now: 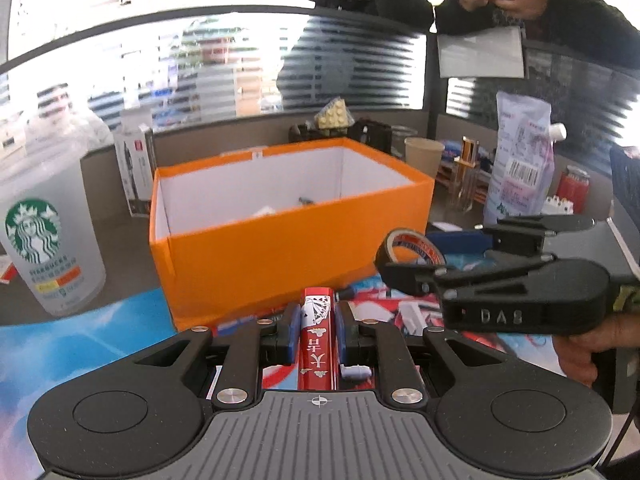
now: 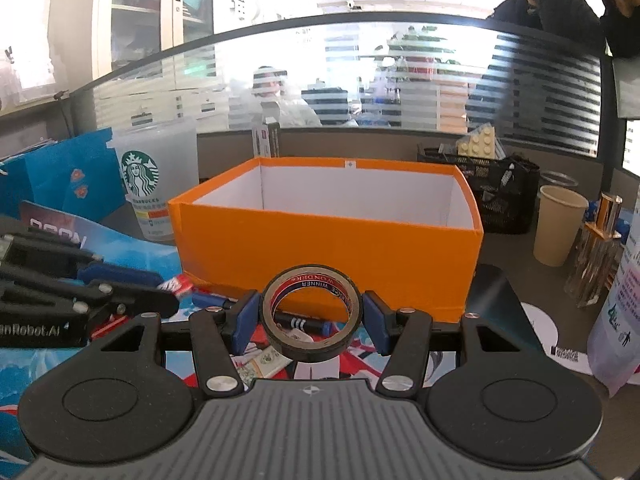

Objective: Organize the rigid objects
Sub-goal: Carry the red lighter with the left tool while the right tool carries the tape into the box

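The orange box (image 2: 328,236), white inside, stands open just beyond both grippers; a few small items are seen on its floor in the left wrist view, too small to name. Most of the sorting is judged still to be done: a dark marker pen (image 2: 304,324), small cards and packets lie loose on the printed mat (image 1: 100,320) in front of the box.

Two items are lifted and ready, neither yet over the rim. The left gripper (image 1: 317,332) is clamped on a red playing-card pack (image 1: 318,344), held narrow edge up. The right gripper (image 2: 312,320) is closed on a roll of black tape (image 2: 312,316), gripped across its outer sides with the hole facing the camera.

Legible writing, from largest: the Starbucks siren and name are printed on the frosted cup (image 1: 44,240); "DAS" is moulded on the right gripper's body; "WONDER" and "WINNER" are read inside the tape core; Chinese characters and a fan of cards are printed on the pack.
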Tool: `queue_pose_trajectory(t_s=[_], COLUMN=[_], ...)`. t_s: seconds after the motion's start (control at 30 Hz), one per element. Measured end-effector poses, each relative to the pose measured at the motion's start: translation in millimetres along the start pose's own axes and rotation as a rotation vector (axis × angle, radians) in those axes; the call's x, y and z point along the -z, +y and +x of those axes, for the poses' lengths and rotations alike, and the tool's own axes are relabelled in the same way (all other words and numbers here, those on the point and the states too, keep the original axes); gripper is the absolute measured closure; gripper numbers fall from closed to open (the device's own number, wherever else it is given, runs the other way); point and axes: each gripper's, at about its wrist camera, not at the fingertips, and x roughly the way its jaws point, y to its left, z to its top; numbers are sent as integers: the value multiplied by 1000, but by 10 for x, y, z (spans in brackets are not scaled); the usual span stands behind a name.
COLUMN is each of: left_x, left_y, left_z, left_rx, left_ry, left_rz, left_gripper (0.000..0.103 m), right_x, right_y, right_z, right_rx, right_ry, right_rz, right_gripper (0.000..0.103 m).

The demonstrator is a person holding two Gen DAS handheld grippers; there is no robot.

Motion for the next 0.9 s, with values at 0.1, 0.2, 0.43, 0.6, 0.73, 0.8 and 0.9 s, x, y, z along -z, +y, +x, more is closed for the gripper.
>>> queue_pose_trajectory(t_s=[0.1, 0.2, 0.43, 0.6, 0.73, 0.8, 0.9], left_x=[-84, -200, -538, -708, -820, -874, -951], left_y=[16, 31, 116, 162, 224, 262, 325], left_z=[-51, -87, -93, -9, 119, 191, 317], left_rx=[-1, -4, -35, -41, -45, -48, -47], left_ry=[-26, -55, -112, -128, -125, -121, -117], left_rz=[5, 13, 16, 17, 10, 3, -3], left_gripper=[87, 87, 87, 87, 87, 87, 87], right_x=[-36, -103, -349, -507, -654, -716, -786], right_y=[28, 41, 13, -17, -67, -95, -146], right_z=[-42, -85, -141, -112, -41, 7, 108], right_rx=[14, 20, 29, 28, 32, 29, 33], right_ry=[-17, -37, -101, -137, -163, -169, -171], right_rz=[-15, -25, -19, -14, -8, -8, -4], right_gripper=[51, 51, 51, 51, 51, 51, 51])
